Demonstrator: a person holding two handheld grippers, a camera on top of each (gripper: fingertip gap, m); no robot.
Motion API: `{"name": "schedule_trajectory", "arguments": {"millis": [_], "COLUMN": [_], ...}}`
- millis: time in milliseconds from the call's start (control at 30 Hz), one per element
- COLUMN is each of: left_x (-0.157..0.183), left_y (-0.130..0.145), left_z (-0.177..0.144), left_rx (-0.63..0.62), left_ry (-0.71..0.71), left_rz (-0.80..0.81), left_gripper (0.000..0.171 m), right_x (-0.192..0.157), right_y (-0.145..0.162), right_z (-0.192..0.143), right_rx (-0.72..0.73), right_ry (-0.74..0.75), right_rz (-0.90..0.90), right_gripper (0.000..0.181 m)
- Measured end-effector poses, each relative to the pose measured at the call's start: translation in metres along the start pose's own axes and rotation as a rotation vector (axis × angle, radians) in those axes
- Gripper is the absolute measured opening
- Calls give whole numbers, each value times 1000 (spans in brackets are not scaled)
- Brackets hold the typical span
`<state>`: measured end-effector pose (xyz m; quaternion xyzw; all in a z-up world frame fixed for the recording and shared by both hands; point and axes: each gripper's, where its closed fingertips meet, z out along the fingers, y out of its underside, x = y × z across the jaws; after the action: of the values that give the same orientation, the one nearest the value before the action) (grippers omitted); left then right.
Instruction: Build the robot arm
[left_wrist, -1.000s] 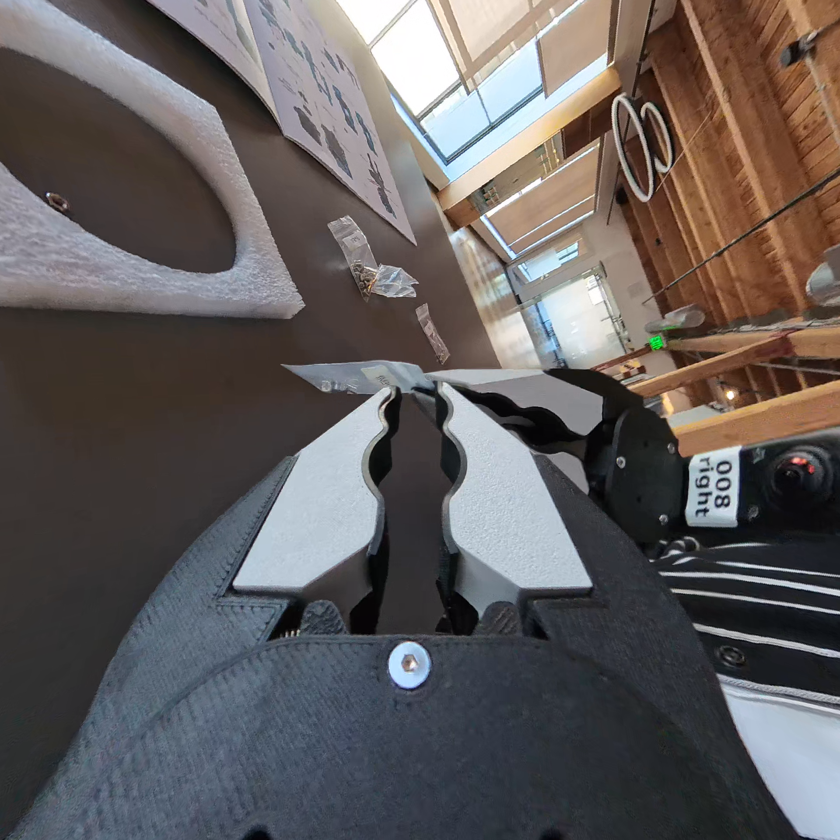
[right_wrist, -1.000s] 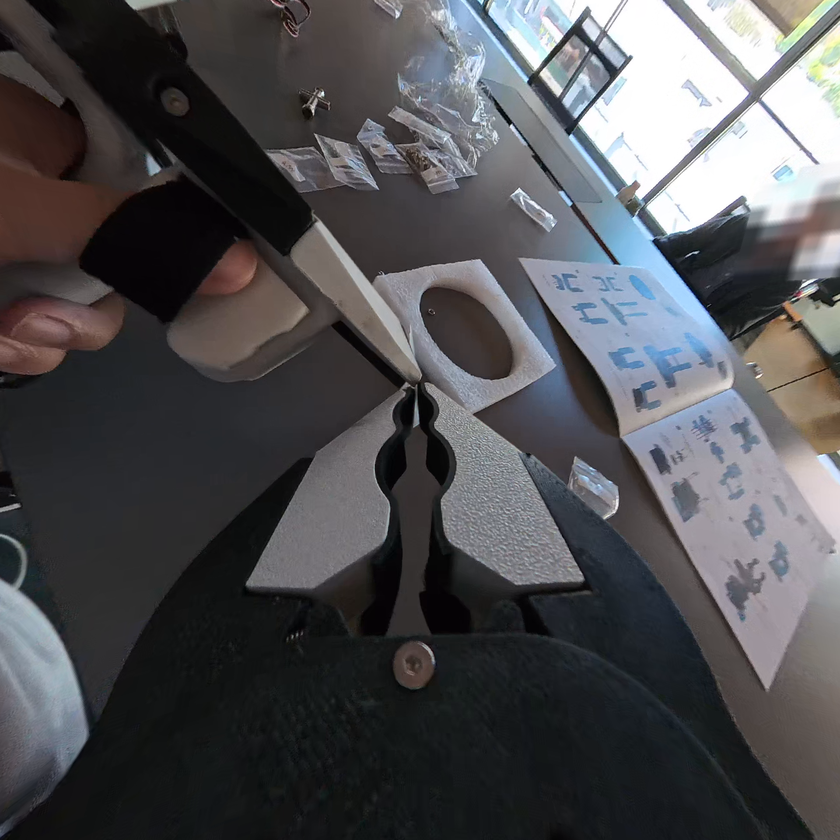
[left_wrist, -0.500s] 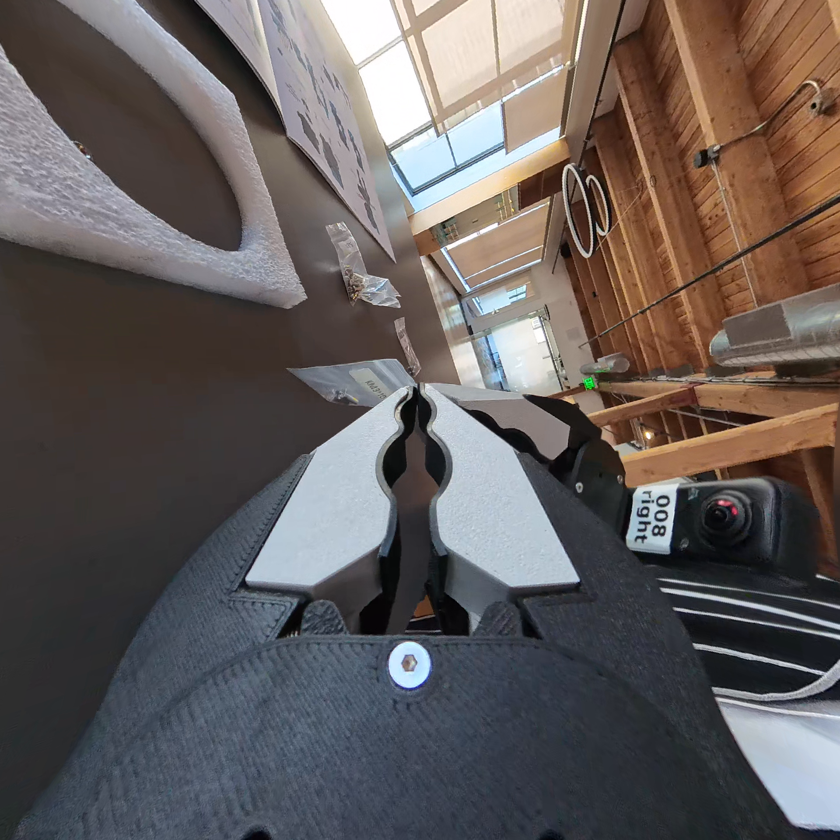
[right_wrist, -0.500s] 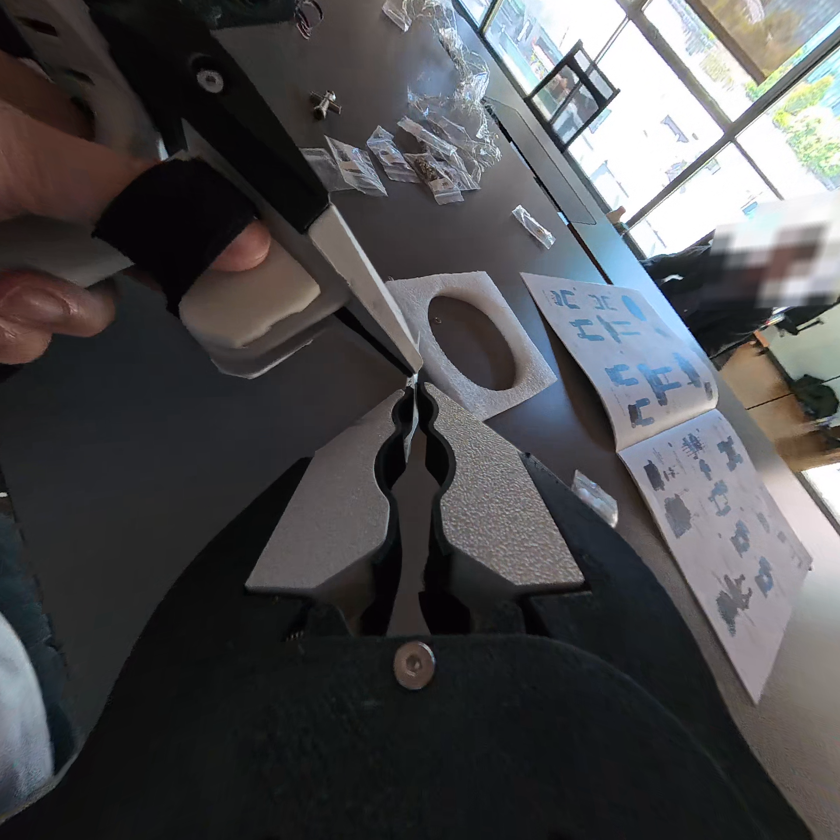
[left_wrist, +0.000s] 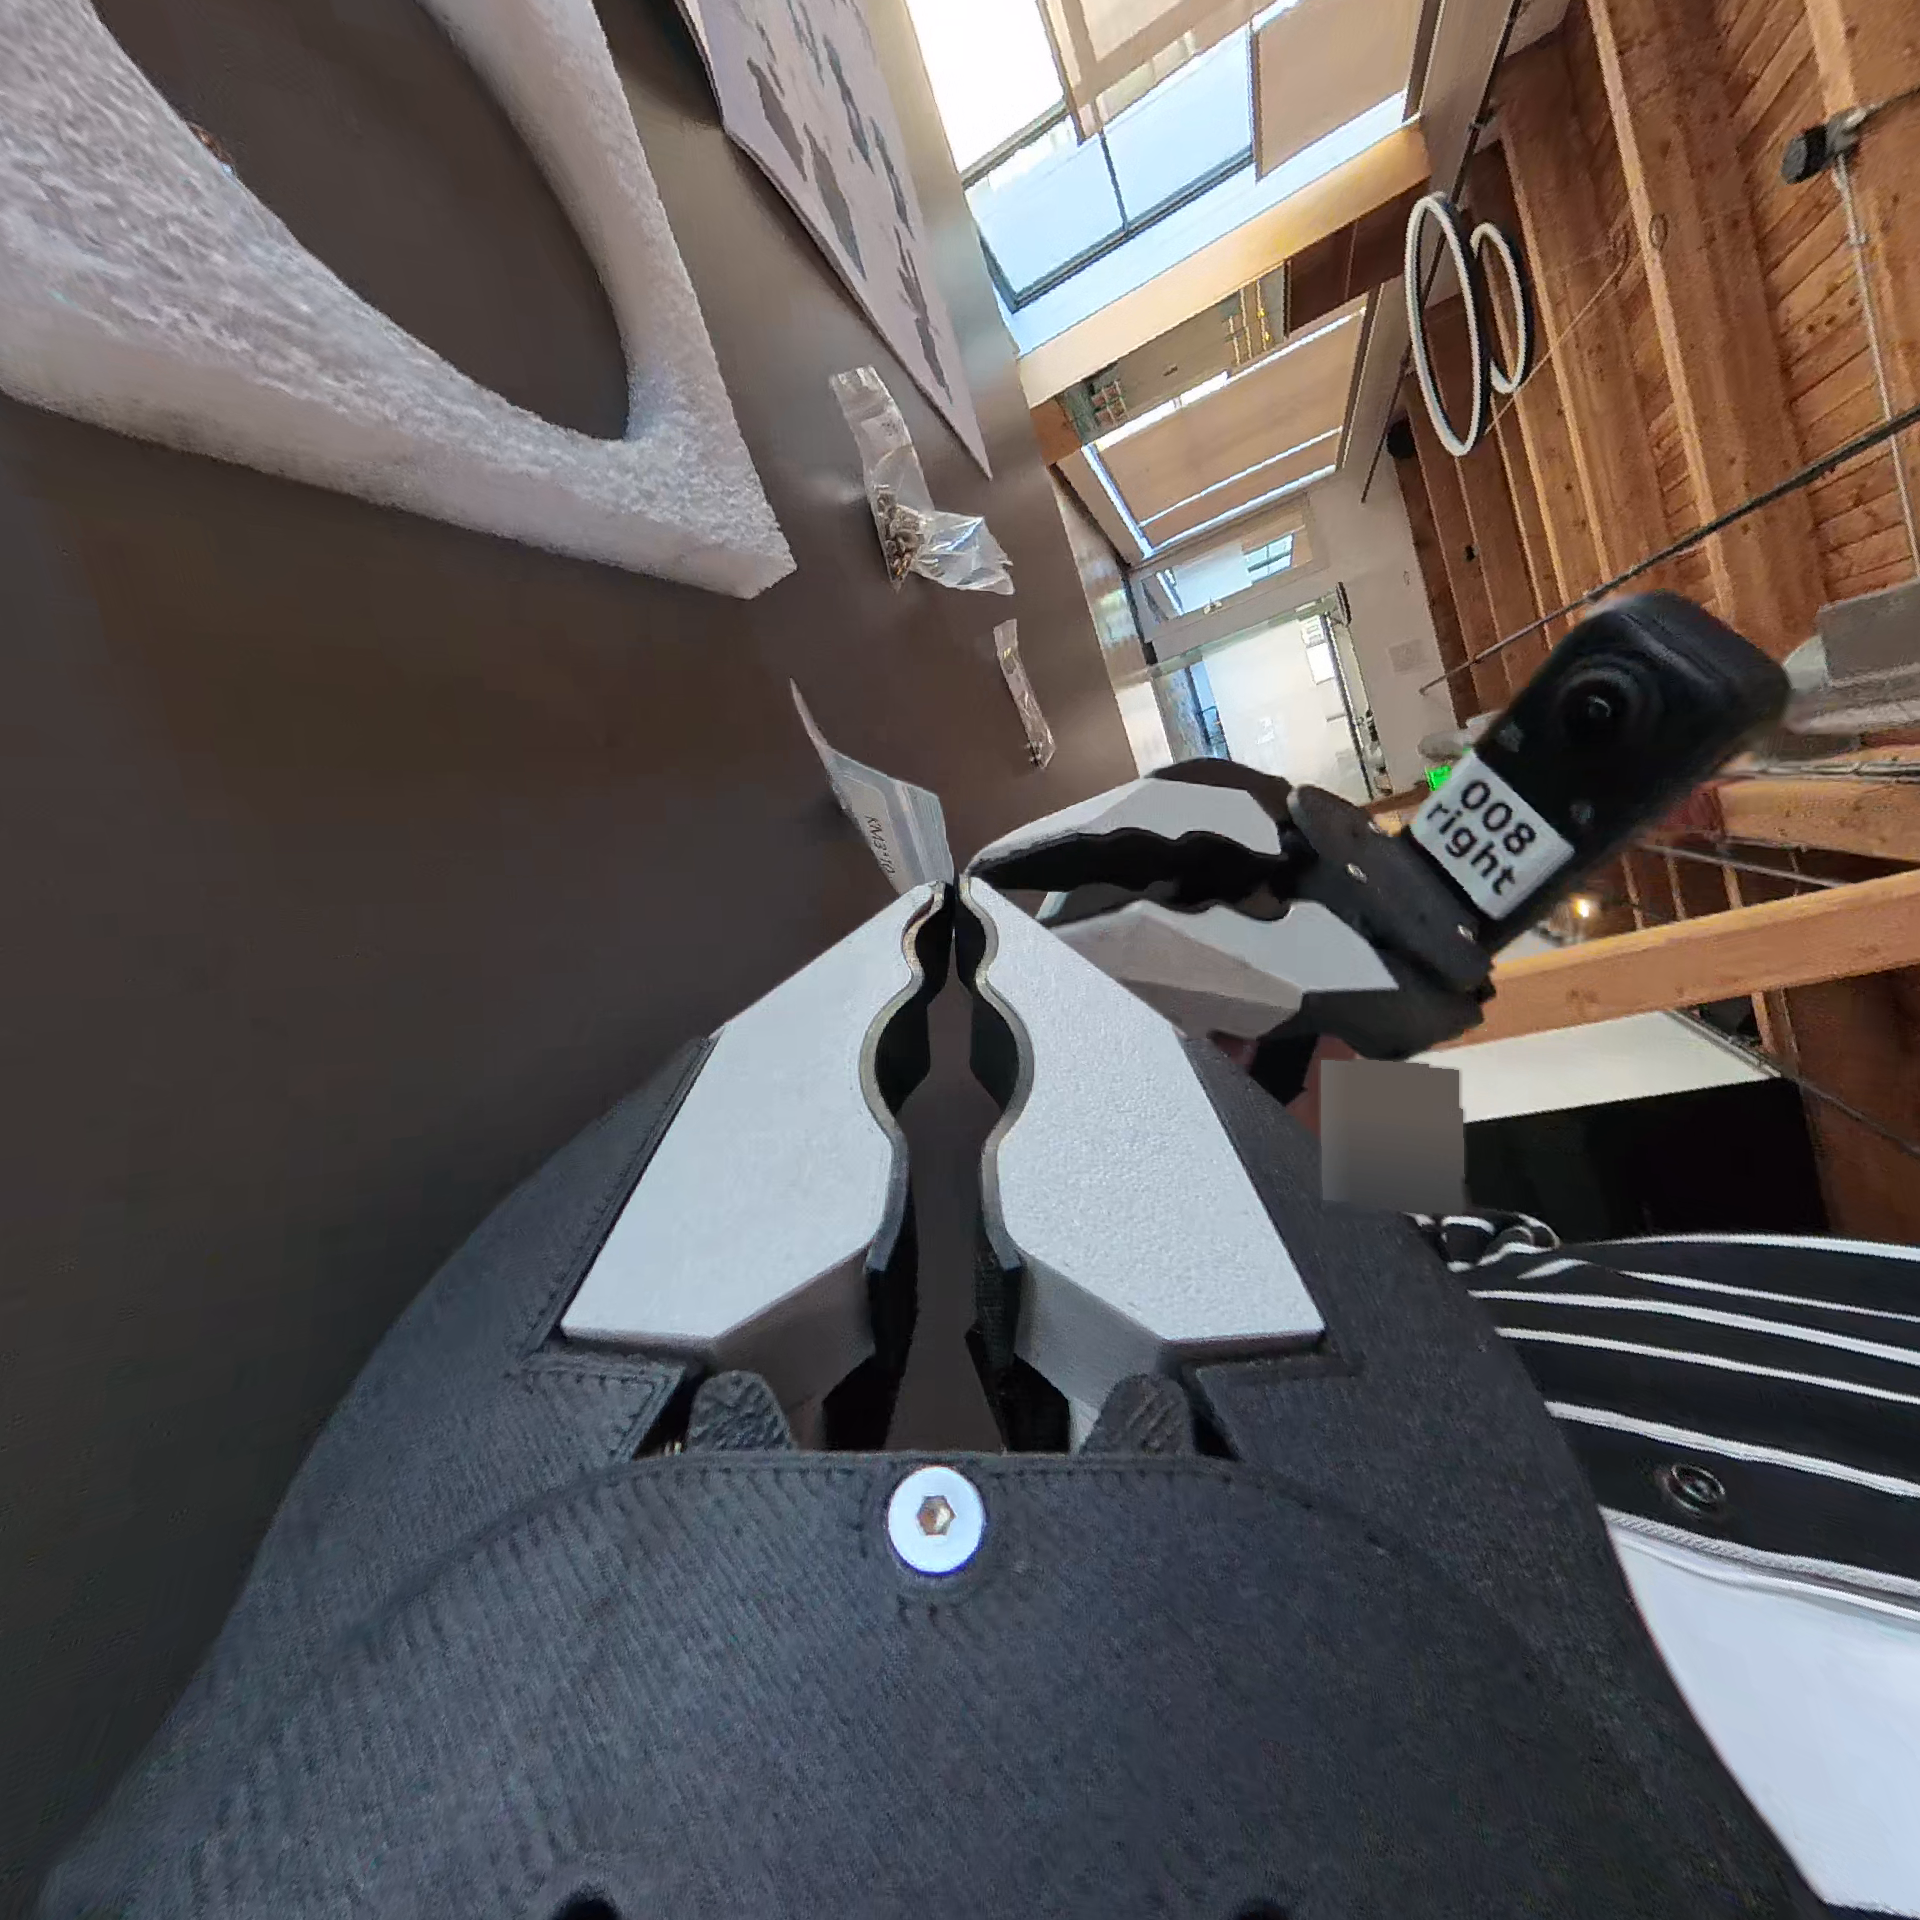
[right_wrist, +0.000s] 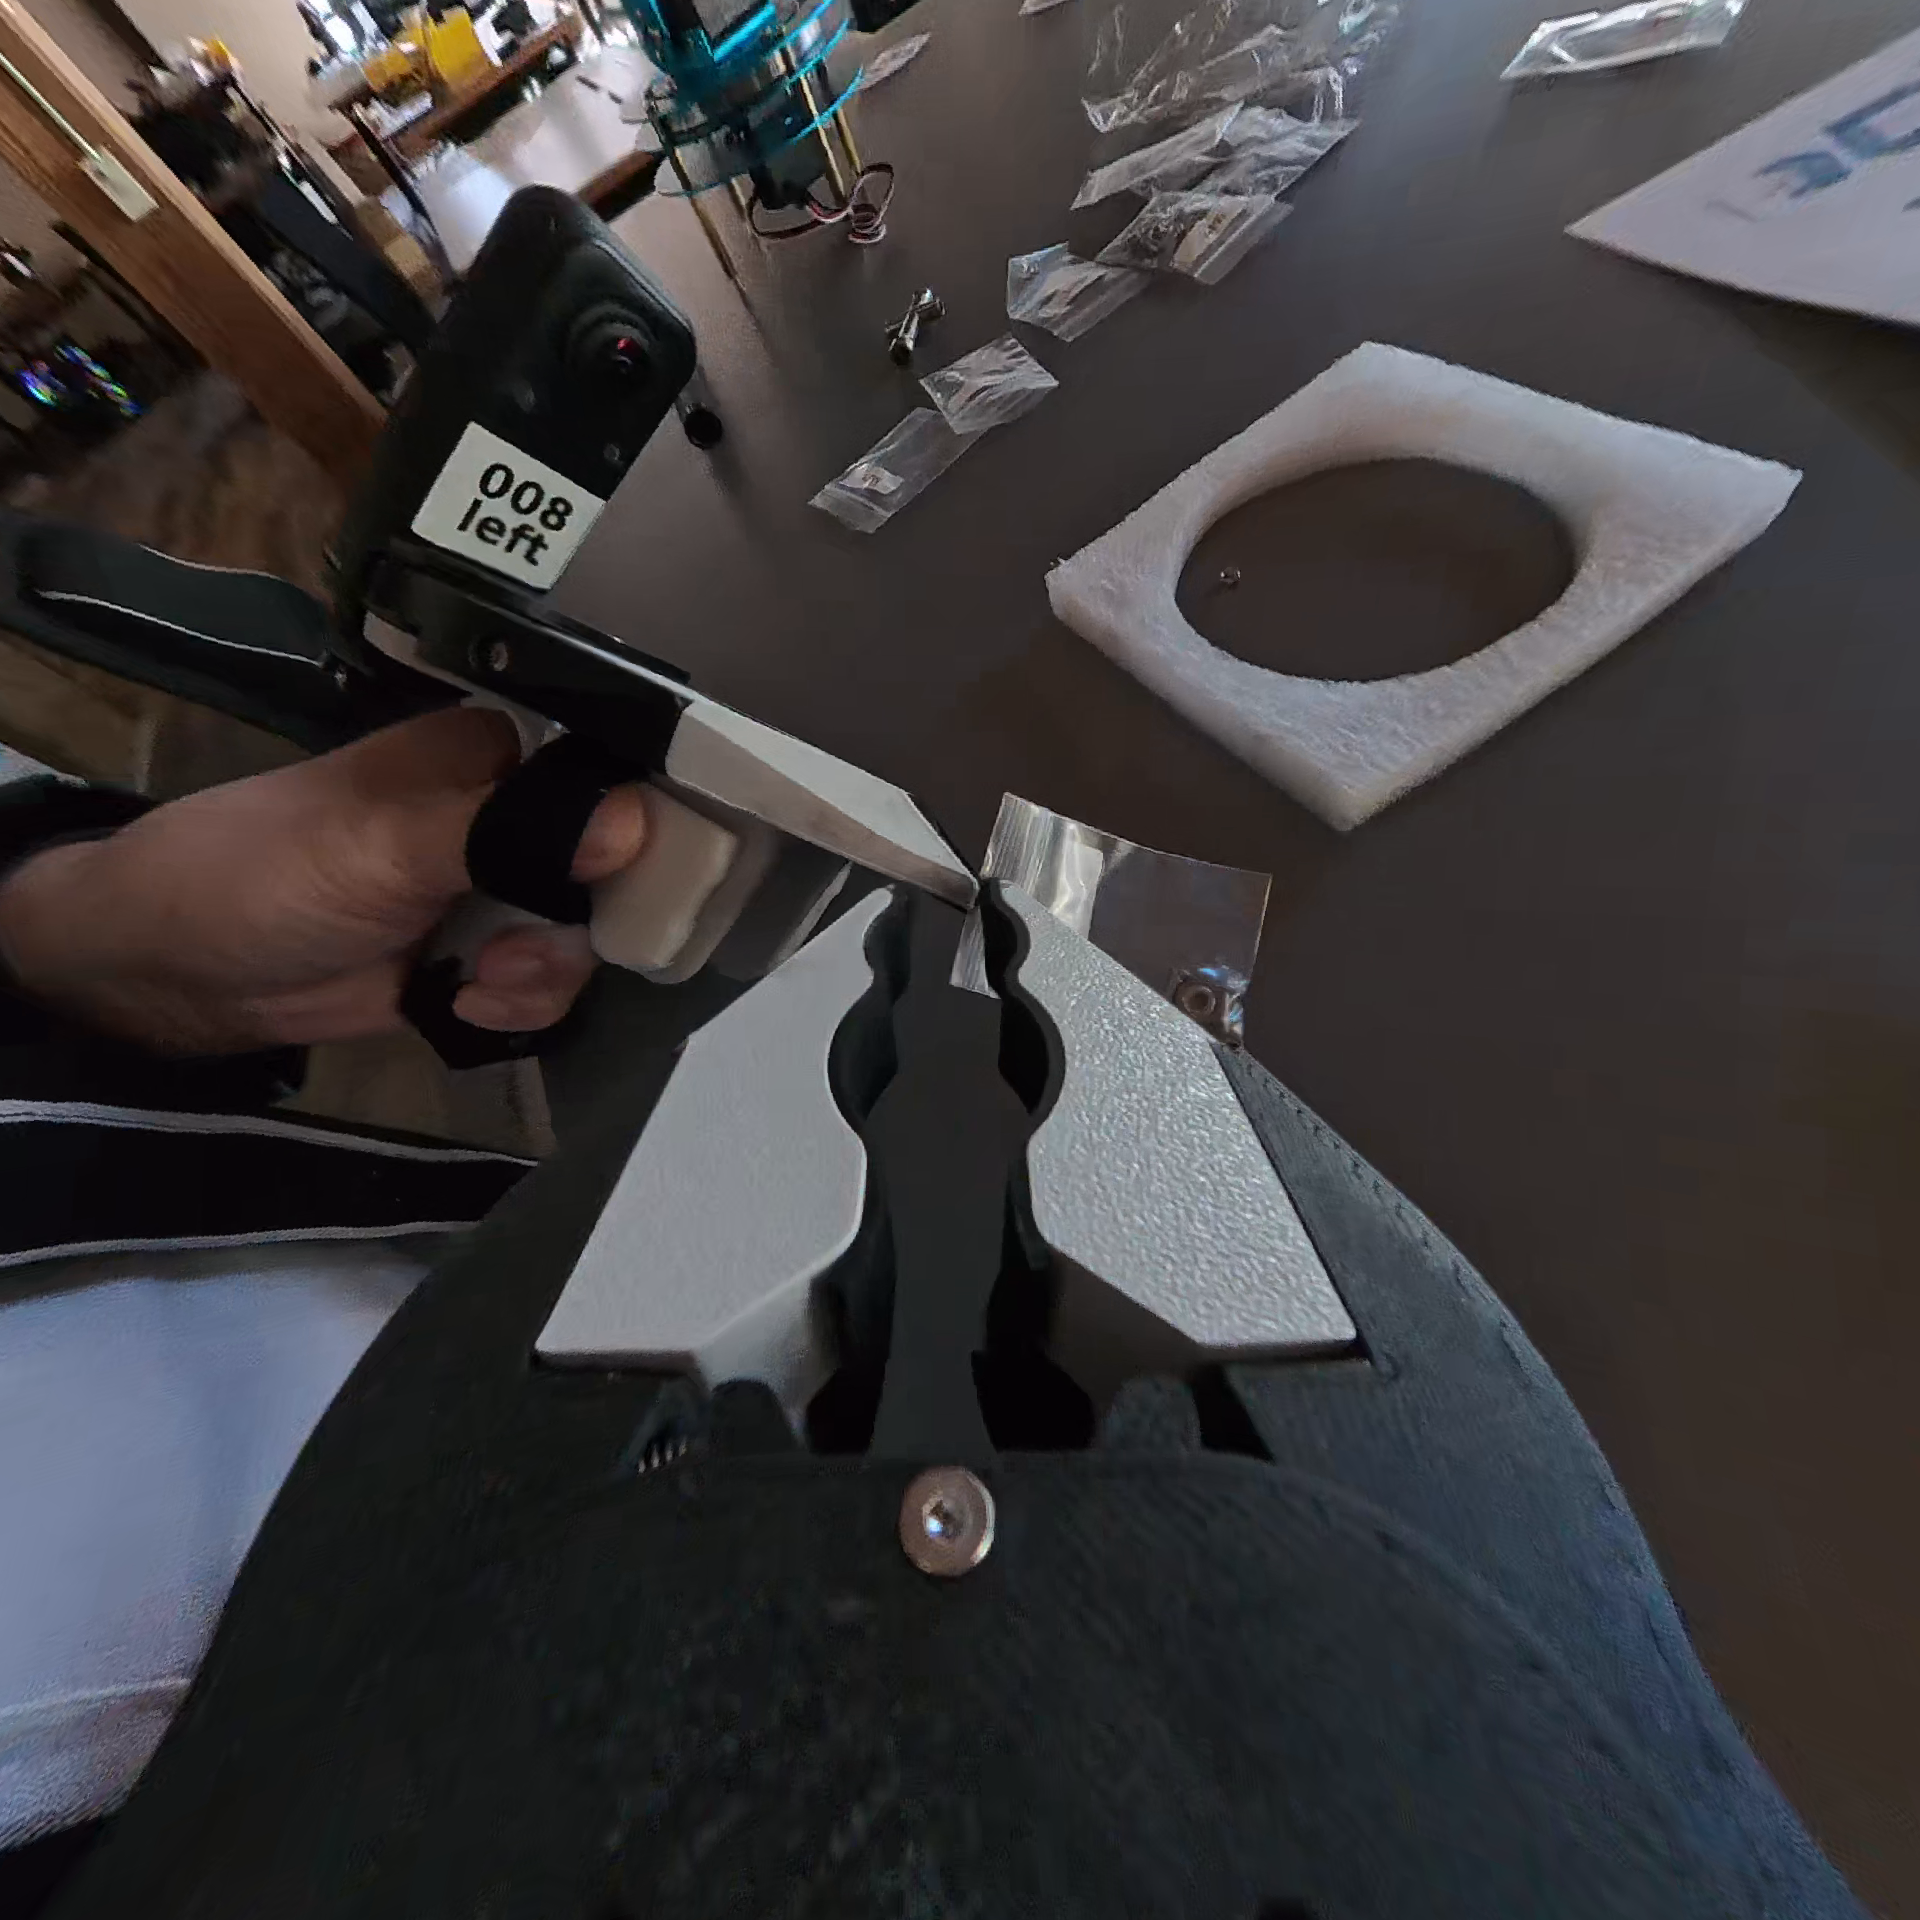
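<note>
My left fingers (left_wrist: 951, 894) are clenched tip to tip on one top corner of a small clear bag (left_wrist: 894, 821), which hangs in the air above the dark surface (right_wrist: 1558, 1039). My right fingers (right_wrist: 951, 904) meet them almost nose to nose. A strip of the same bag edge runs between them, and in the left wrist view their tips look closed on it. A few metal nuts (right_wrist: 1205, 997) sag in the bag's low corner. I judge that thin, slick film like this slips easily, so both pinches should stay firm and close together, with the nuts kept lowest. Beyond the bag lies a white foam square (right_wrist: 1351, 727) with a round cutout, farther off more small bags (right_wrist: 987, 384), and an open booklet (right_wrist: 1787, 208).
</note>
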<state>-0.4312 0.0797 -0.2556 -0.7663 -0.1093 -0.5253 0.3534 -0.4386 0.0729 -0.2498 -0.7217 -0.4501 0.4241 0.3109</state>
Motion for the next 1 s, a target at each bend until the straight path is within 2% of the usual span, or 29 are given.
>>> {"name": "schedule_trajectory", "arguments": {"millis": [333, 433, 533, 667, 833, 1000], "left_x": [7, 11, 16, 23, 28, 30], "left_y": [3, 1, -1, -1, 3, 3], "left_z": [10, 12, 12, 13, 15, 16], "left_rx": [-45, -52, -55, -67, -89, -98], "left_ry": [9, 18, 20, 27, 25, 26], "left_rz": [75, 100, 118, 134, 156, 171], "left_gripper": [0, 0, 0, 0, 0, 0], "right_x": [15, 18, 11, 13, 7, 7], "right_y": [-4, 1, -2, -2, -3, -3], "right_z": [-19, -21, -24, -23, -26, -28], "right_rx": [16, -28, -29, -36, -28, -8], "right_ry": [-157, -201, -265, -261, -337, -358], "right_rz": [164, 171, 186, 176, 222, 226], "right_gripper": [11, 24, 19, 16, 4, 1]}}
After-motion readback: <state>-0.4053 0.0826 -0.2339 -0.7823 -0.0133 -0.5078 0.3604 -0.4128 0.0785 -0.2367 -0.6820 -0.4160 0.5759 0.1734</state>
